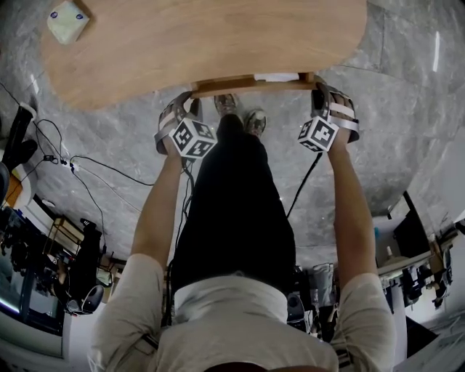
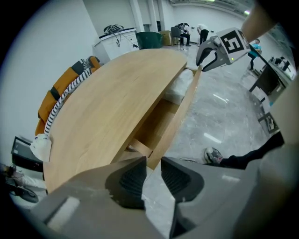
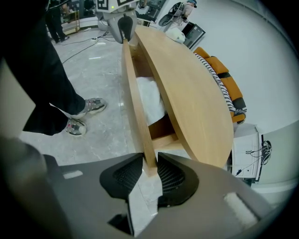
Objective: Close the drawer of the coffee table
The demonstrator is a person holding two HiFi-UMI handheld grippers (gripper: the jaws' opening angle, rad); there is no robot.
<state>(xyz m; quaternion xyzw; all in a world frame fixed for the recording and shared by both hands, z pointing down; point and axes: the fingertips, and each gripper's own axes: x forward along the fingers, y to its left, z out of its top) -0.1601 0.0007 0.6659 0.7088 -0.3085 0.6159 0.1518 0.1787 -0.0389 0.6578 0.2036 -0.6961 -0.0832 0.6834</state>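
Two tongs bracket the drawer front [image 1: 247, 86] for an even push. The left tongs [image 2: 153, 165] gape; the right tongs [image 3: 149, 162] seemingly pinch it.

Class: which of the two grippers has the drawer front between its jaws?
The right gripper: the drawer front sits between its jaws. The left gripper gapes, floor showing between its pads.

No readable text, only coded squares

No word, number or brand can be read. Black-and-white square marker patterns cover two cubes just off the near edge of the coffee table [image 1: 182, 43], one [image 1: 192, 138] toward its left, the other [image 1: 318, 134] toward its right. A small white box [image 1: 67, 20] on the table's far left corner bears blue spots too small to read.
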